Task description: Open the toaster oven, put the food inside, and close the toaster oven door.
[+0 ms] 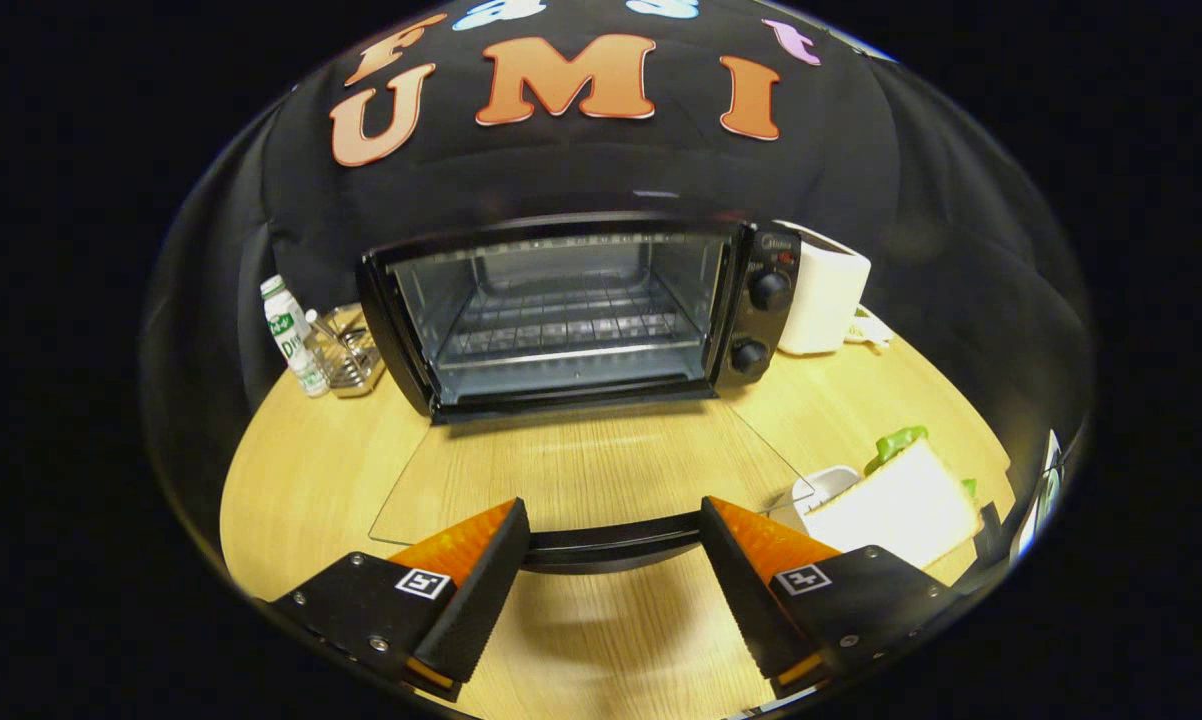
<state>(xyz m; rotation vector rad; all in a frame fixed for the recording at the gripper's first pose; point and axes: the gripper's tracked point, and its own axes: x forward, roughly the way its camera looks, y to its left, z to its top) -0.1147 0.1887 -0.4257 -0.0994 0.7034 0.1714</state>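
While the toaster oven [571,310] stands open, its door [581,470] flat, the gripper [616,545] hangs released around the door handle [616,545]; next, lift clear toward the sandwich [896,505] right of the door.

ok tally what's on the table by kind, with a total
toaster oven, door down: 1
white toaster: 1
bottle: 1
wire rack: 1
sandwich: 1
white dish: 1
total: 6
claw open, astride door handle

The hand-held gripper [616,575] is spread wide around the handle [616,545] of the lowered toaster oven door [581,470].
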